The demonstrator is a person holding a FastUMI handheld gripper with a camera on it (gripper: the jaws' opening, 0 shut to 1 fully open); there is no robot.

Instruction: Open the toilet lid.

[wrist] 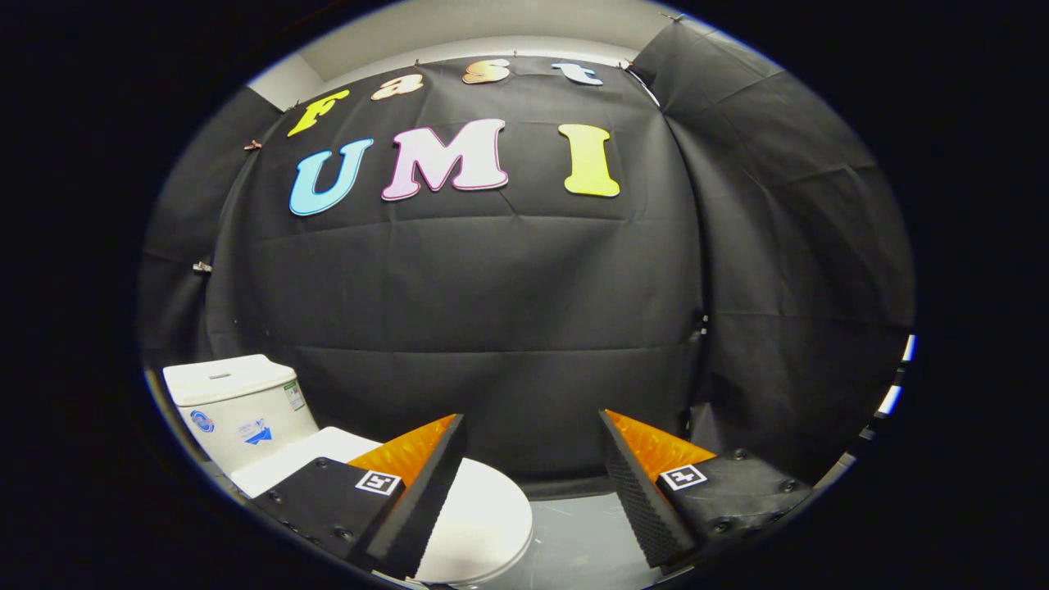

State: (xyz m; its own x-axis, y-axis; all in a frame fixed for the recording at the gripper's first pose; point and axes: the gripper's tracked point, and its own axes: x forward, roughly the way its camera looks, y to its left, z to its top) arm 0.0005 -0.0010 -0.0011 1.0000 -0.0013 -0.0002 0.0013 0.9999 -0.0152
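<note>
Beneath spread tongs, seemingly closed lid.

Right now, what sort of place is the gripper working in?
Likely a staged bathroom booth, not a real one: a white toilet with its lid down and cistern stands against black cloth walls. The open gripper hangs above it.

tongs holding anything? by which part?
Nothing held. The tongs are open, fingers wide apart above the toilet lid, which is down and untouched.
</note>
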